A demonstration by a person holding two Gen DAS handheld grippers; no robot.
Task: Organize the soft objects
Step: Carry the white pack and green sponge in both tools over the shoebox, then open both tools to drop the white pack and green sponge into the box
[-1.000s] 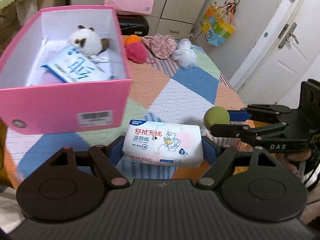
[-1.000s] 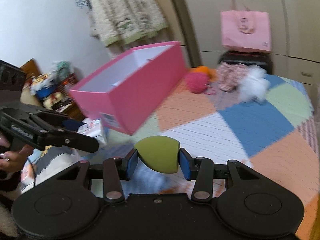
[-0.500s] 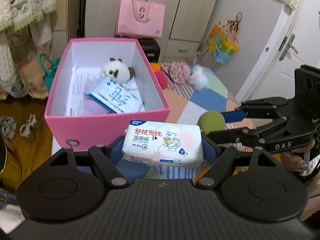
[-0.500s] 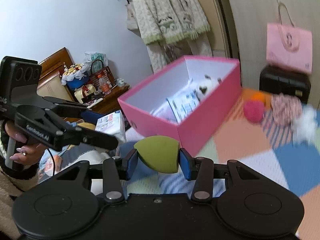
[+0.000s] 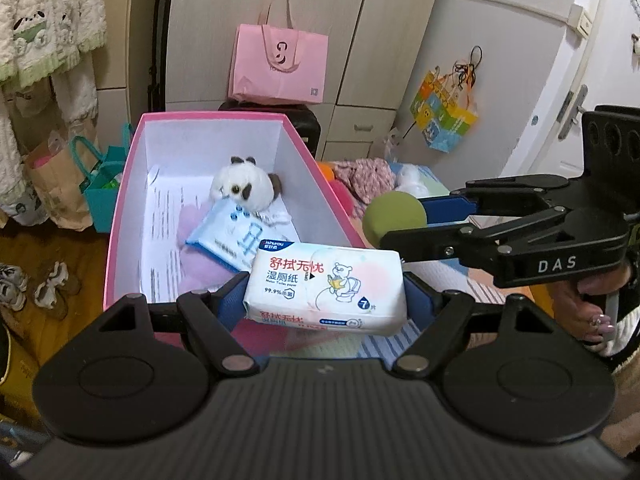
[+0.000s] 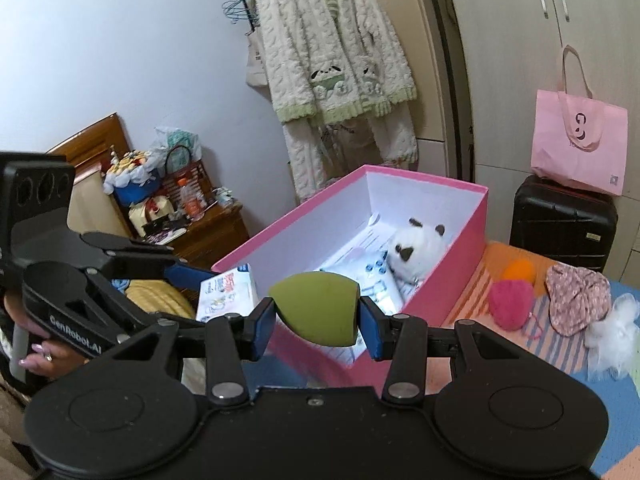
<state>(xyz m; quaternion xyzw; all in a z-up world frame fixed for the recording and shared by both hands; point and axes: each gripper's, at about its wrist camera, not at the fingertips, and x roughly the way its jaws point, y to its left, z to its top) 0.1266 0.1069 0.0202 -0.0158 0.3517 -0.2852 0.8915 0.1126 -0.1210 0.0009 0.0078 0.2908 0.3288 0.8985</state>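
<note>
**A:** Both grippers came up since a second ago, so the pink box now shows its whole inside mid-frame instead of just its side.

**B:** Yep. Left gripper is clamped on the wipes pack, low centre. Right gripper squeezes the green sponge, hovering at the box's near corner.

**A:** Plush and blue pack sit inside. Pink pouf lies on the bed, right of the box.
</note>
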